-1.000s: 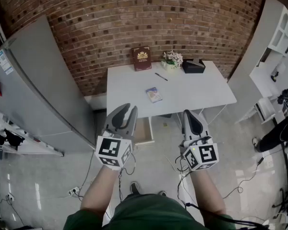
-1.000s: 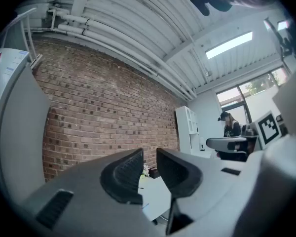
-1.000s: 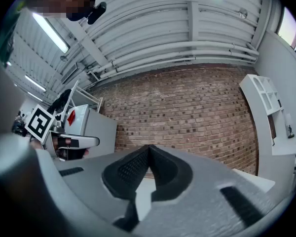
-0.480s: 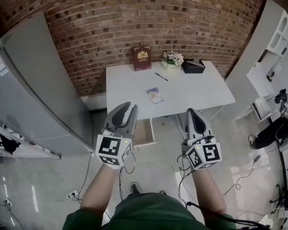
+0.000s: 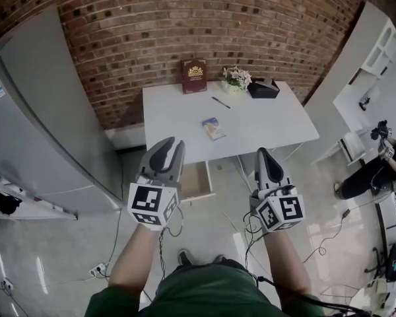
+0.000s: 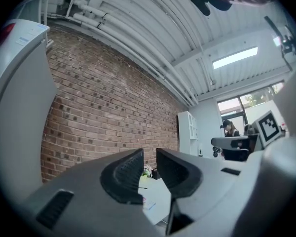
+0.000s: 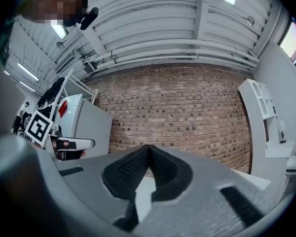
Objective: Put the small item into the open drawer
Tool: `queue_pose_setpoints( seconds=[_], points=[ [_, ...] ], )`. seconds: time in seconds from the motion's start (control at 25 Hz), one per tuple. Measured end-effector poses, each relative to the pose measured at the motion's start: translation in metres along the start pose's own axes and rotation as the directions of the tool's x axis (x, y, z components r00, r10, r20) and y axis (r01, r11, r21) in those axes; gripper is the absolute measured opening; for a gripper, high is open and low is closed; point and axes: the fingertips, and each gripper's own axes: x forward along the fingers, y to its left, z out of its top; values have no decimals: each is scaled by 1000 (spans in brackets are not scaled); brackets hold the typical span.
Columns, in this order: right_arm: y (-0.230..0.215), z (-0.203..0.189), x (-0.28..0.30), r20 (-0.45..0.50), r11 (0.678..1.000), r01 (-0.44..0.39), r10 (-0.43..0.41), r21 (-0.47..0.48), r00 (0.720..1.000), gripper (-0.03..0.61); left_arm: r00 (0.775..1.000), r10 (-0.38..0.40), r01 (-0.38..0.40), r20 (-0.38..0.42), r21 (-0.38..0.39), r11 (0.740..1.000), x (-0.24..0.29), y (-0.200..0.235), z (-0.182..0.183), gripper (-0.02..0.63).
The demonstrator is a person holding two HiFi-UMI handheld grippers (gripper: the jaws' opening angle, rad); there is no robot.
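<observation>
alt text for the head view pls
A person stands facing a white table by a brick wall, holding an empty gripper in each hand: left gripper slightly open, right gripper shut. A small blue item lies on the table, and a drawer hangs open beneath its near edge.

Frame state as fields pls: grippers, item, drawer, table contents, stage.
left gripper: jaws apart, nothing between them
right gripper: shut, empty
small item: lying on the white table, untouched
drawer: open, below the table's near edge
far side of table: red book, flowers, black box, pen
stage: item not yet picked up
</observation>
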Motion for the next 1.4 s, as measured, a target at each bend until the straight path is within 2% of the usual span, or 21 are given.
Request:
queue_pose_setpoints(
  seconds=[0.32,0.72,1.4],
  points=[
    [0,-8,12,-17,1000,10,-10,16,1000,3,1000,24,-24,-10,-17,1000,0,21,-8,74],
    [-23,-26,39,-1,999,-16,16,45,1000,3,997,68,-67,-38,27,997,21,30,-19,74],
    [-138,-66,113,-6,987,-82,83,137,997,3,985,139,-132,-102,65,989,137,8,-49,71]
  ],
)
